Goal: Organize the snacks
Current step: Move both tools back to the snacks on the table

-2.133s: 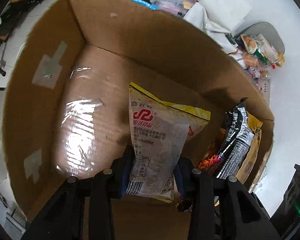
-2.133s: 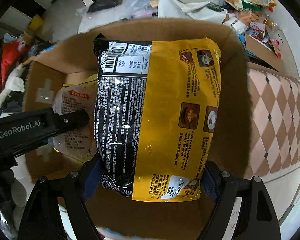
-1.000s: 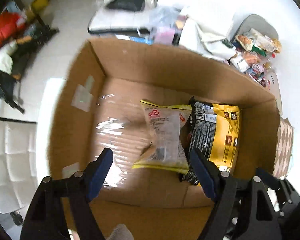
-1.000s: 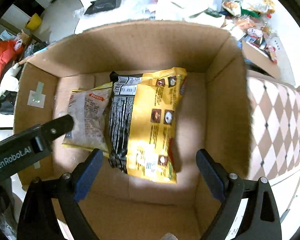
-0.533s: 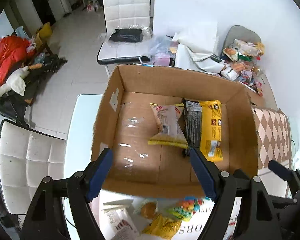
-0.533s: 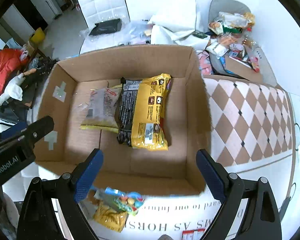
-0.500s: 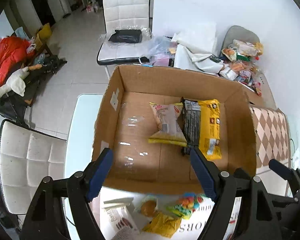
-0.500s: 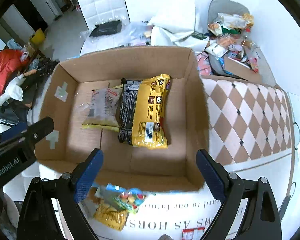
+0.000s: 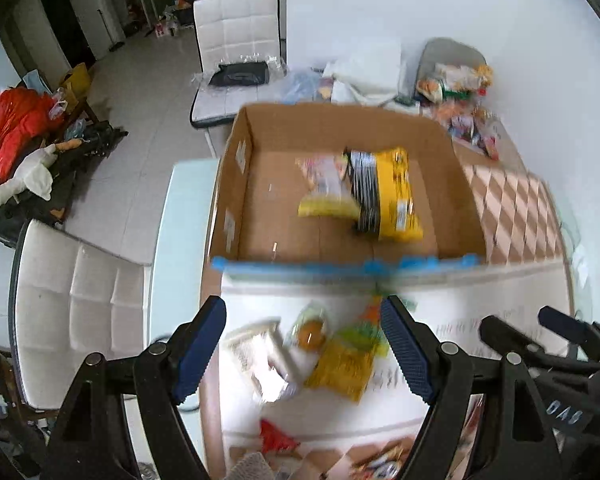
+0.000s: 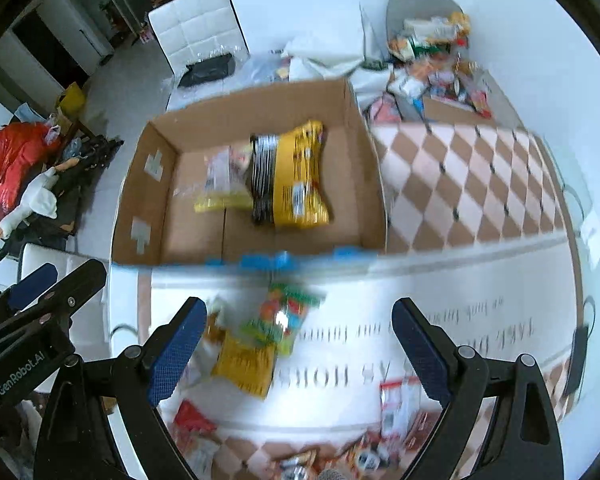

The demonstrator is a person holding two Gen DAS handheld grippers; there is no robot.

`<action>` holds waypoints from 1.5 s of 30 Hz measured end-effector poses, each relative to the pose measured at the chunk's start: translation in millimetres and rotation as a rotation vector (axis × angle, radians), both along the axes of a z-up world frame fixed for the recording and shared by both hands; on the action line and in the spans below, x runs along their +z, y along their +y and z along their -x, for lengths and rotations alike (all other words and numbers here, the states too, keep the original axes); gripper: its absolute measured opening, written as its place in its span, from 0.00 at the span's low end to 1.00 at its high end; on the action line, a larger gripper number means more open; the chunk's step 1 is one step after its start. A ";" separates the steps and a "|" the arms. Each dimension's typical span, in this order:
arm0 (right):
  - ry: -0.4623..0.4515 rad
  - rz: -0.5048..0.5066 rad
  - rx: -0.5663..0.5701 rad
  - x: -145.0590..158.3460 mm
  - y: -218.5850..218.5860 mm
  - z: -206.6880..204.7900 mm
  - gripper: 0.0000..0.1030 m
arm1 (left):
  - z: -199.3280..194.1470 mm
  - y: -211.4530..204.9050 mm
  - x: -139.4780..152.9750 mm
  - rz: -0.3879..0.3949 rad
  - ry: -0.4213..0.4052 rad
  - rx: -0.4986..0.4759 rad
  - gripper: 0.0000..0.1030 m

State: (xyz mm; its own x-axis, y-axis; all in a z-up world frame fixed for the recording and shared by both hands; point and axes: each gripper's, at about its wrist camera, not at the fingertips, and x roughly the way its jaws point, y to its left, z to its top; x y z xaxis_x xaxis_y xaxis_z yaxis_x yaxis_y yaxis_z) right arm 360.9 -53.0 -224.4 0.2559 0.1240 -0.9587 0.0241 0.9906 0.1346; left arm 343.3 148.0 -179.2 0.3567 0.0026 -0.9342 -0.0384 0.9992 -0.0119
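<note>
"GenRobot.AI" on left gripper (image 10: pixel 28 296) body.

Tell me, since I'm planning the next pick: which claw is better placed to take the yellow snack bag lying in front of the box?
Probably left. The yellow snack bag lies between the open left claw fingers; under the open right claw it sits off toward one finger.

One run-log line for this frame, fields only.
left gripper: open, empty | right gripper: open, empty | cardboard box: yellow-black packet, clear bag inside | loose snacks outside
</note>
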 end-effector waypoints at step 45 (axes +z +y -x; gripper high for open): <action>0.653 -0.022 0.053 -227.6 23.7 207.6 0.56 | 157.0 45.1 -223.2 -0.024 0.575 0.092 0.76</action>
State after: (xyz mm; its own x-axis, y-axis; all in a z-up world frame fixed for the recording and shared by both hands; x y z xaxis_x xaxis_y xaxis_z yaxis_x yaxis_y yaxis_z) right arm 153.4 -29.3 -452.0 -0.3849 0.1414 -0.9121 0.0591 0.9899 0.1286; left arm 186.4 193.1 -402.4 -0.2109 0.0328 -0.9770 -0.1189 0.9912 0.0590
